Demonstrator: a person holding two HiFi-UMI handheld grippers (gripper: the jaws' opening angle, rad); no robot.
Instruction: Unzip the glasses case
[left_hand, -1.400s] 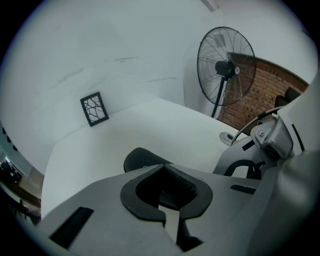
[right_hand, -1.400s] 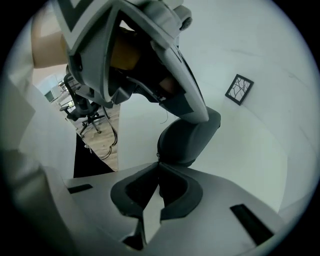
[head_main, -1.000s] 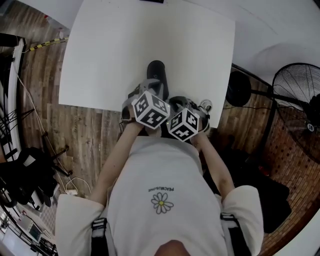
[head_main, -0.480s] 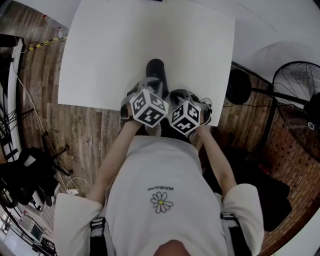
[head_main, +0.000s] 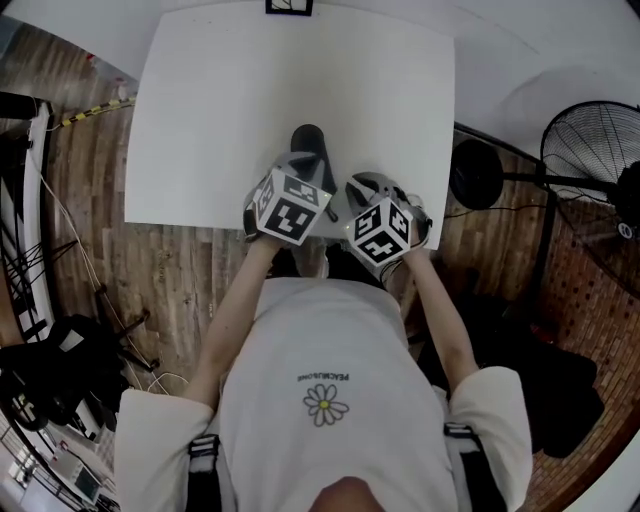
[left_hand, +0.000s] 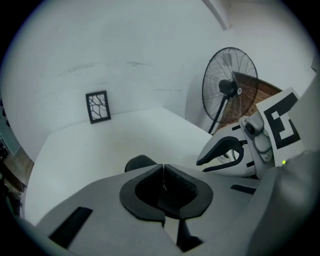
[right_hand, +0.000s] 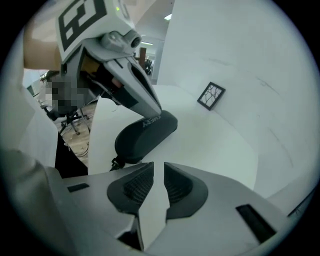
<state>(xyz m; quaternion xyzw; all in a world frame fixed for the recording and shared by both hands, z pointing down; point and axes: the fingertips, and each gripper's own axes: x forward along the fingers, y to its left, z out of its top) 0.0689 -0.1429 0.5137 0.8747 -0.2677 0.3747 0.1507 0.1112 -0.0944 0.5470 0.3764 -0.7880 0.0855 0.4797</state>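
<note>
The black glasses case (right_hand: 147, 132) lies on the white table (head_main: 220, 110), near its front edge, closed as far as I can see. A small black zip pull (right_hand: 116, 162) hangs at its near end. My left gripper (left_hand: 163, 169) is shut, pads together with nothing visible between them. It hangs just over the case's near half, seen in the right gripper view; I cannot tell if it touches. Only the case's far end (head_main: 307, 138) shows past it from above. My right gripper (right_hand: 159, 172) stands to the case's right, jaws a narrow gap apart, empty.
A square black marker card (head_main: 289, 7) stands at the table's far edge. A standing fan (head_main: 600, 180) and its round base (head_main: 475, 175) are on the wooden floor to the right. Dark gear and cables (head_main: 50, 370) lie on the floor at the left.
My right gripper has drawn away to the right from the left one and risen a little. The left gripper has stayed over the case, rolling slightly.
</note>
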